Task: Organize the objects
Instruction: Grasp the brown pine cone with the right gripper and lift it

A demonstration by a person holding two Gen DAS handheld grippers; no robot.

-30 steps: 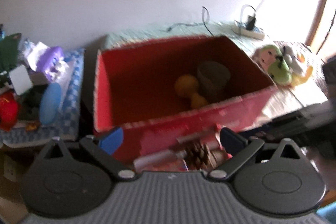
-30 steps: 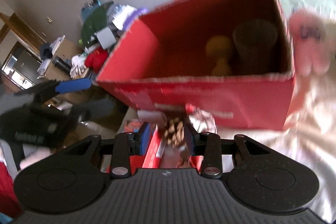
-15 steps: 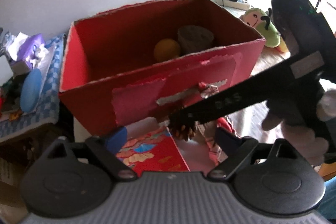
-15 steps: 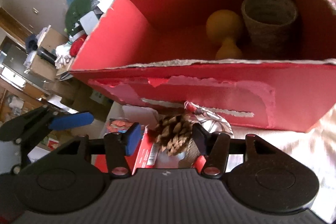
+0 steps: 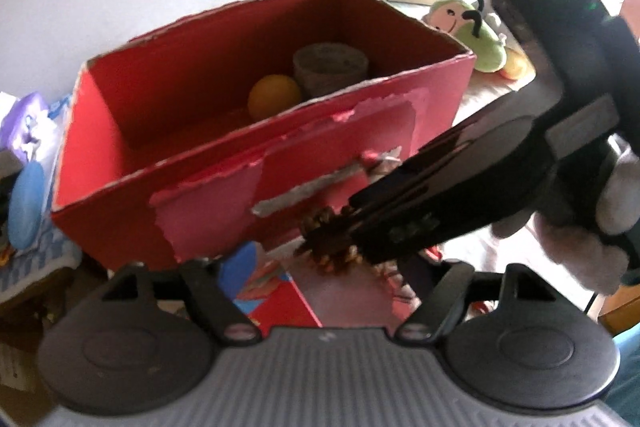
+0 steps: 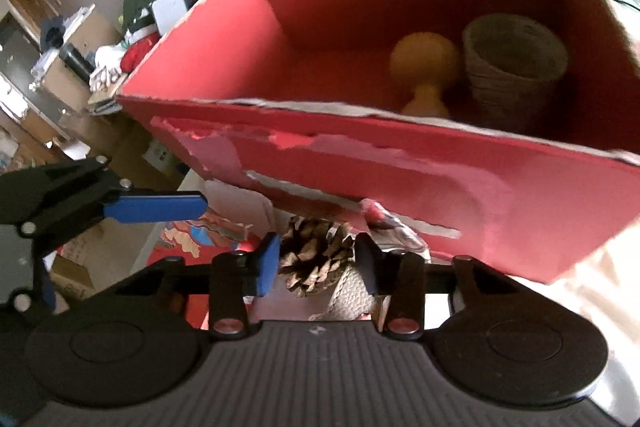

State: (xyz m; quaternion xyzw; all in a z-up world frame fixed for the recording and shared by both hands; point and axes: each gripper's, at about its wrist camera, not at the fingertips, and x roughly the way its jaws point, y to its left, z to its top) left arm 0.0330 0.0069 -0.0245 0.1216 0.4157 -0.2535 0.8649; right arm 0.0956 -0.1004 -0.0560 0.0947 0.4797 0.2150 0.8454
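Sitting low in the middle of the right wrist view, a brown, open-scaled pine cone lies just before the torn red box. The right gripper is closing on it, pads at both sides. At left, the left gripper is closing, holding nothing.

Red cardboard box, paler pink where its front skin is torn. Inside: yellow-orange dumbbell-shaped toy, grey-brown ribbed pot. Brown pine cone. Blue pad on black hand-held gripper. Green plush behind the box.
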